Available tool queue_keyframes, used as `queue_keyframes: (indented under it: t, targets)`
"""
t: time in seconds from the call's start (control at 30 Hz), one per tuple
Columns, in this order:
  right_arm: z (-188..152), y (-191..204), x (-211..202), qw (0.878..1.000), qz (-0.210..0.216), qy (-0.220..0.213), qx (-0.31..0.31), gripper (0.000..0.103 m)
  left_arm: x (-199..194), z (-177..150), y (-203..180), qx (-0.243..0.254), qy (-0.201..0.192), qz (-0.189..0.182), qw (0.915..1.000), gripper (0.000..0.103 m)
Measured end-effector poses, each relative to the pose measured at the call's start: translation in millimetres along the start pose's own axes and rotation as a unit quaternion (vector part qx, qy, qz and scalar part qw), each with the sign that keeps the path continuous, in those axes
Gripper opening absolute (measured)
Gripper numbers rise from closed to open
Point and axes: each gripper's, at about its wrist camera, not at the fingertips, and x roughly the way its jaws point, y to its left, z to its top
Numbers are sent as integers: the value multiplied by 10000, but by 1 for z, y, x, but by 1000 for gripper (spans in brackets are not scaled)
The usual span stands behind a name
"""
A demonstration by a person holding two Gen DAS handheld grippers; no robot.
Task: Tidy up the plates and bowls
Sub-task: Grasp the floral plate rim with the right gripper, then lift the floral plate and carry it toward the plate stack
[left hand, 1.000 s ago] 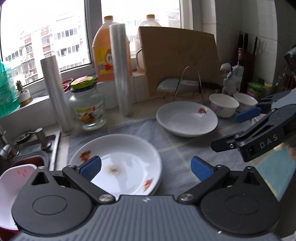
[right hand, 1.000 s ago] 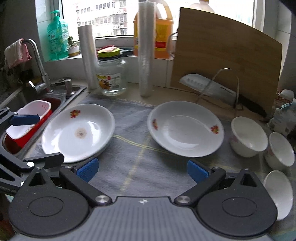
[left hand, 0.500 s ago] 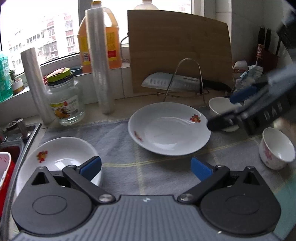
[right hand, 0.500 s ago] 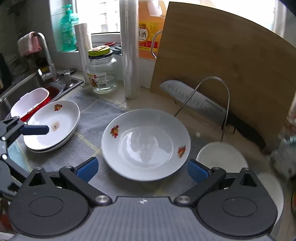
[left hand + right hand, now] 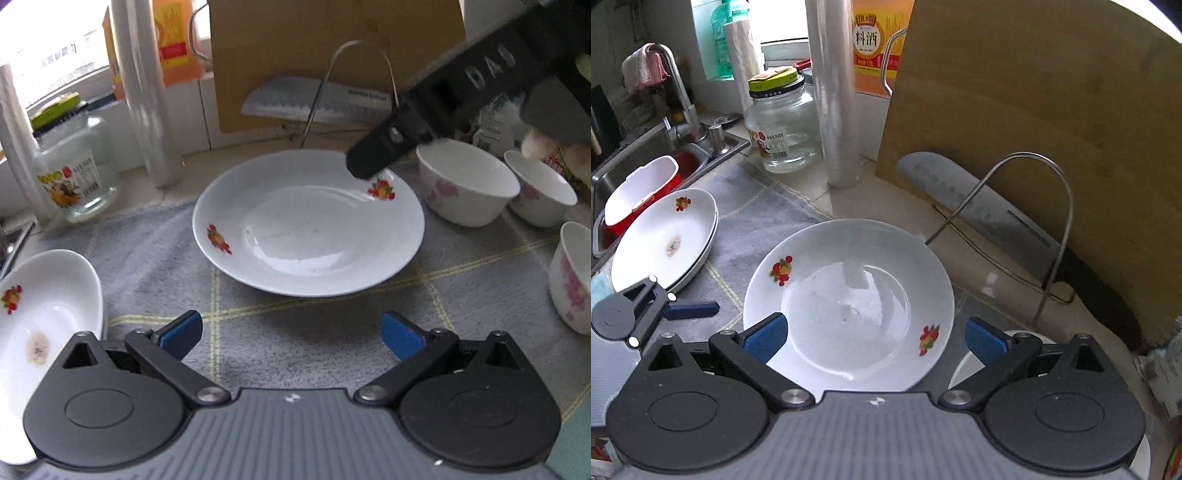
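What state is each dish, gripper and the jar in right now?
Centre plate: flat on the cloth, empty, ungripped.
Stacked plates: top one stained.
Bowls: upright, empty.
Jar: lid on.
Left gripper: open, empty.
Right gripper: open over the centre plate.

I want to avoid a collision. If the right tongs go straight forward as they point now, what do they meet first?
Most likely the single white plate: it lies directly ahead of the open right tongs, between their fingers, though the height above it is unclear.
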Motion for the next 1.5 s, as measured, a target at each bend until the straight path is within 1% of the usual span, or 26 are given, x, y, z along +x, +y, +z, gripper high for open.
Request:
queue_keyframes:
  t: [0.17,0.23,0.47,0.67,0.87,1.1,1.23,1.33,1.5]
  targets:
    - [12,-14,18,9998,80,114,130,103,14,1,4,-71,153,-85,9998,102]
    - [16,-16,25,9998,98,162,114,103,17,2,7,-171,137,-176,9996,102]
    - [25,-23,47,9992,148,359,37,103,23,5,7,-15,-66,-298,9995,103]
    - [32,-32,64,9981,328,514,42,103,22,1,9,53,-253,-399,9989,103]
    - [39,-36,80,9965,492,675,-12,103,24,1,12,46,-343,-406,9986,102]
    - [44,-35,96,9942,687,826,-100,103,24,4,13,101,-239,-437,9987,102]
    - [46,-35,100,9921,869,895,-107,103,26,6,14,149,-227,-461,9986,102]
    - [47,-34,103,9913,913,934,-145,103,27,8,16,168,-242,-435,9986,102]
    - [48,-34,105,9906,986,931,-163,103,28,8,16,343,-306,-469,9978,102]
